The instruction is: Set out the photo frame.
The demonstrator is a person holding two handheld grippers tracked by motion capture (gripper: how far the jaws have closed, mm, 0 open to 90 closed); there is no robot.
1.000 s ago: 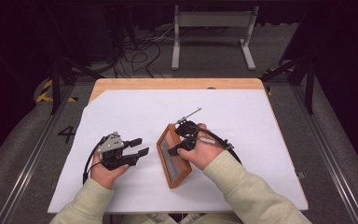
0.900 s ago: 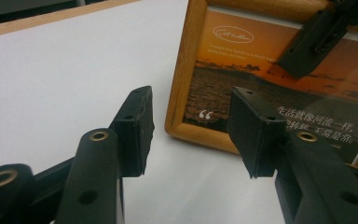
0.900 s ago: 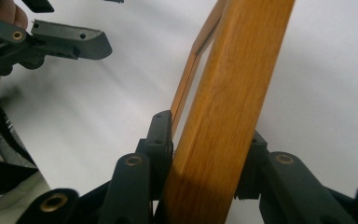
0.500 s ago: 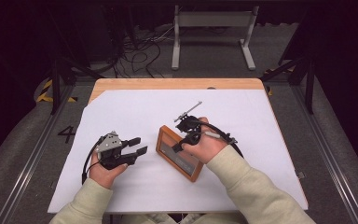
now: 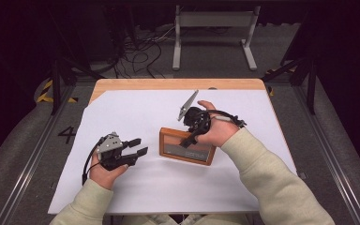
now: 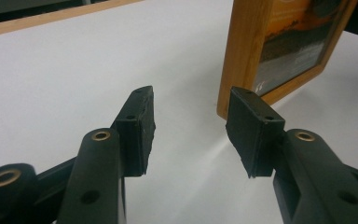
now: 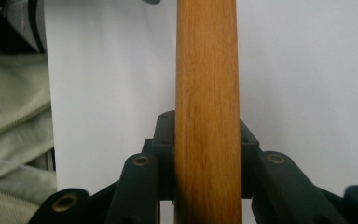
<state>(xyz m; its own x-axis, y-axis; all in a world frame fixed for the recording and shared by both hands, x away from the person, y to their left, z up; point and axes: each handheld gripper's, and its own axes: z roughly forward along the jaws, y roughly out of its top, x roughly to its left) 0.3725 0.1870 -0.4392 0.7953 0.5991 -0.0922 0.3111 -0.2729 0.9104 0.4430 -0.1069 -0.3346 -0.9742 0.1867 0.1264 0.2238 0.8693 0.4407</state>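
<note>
Wooden picture frame (image 5: 187, 146) stands tilted on its edge on the white table cover (image 5: 136, 112), near the middle. The right gripper (image 5: 191, 138) clamps the frame's top edge, its jaws having just closed on it. The left gripper (image 5: 136, 146) rests just beside the frame, jaws apart and empty.

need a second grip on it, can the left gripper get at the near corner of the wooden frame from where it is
Probably yes. The left gripper has open, empty jaws aimed at the frame, whose corner stands just past them with only bare white paper between. The right gripper is clamped on another edge.
</note>
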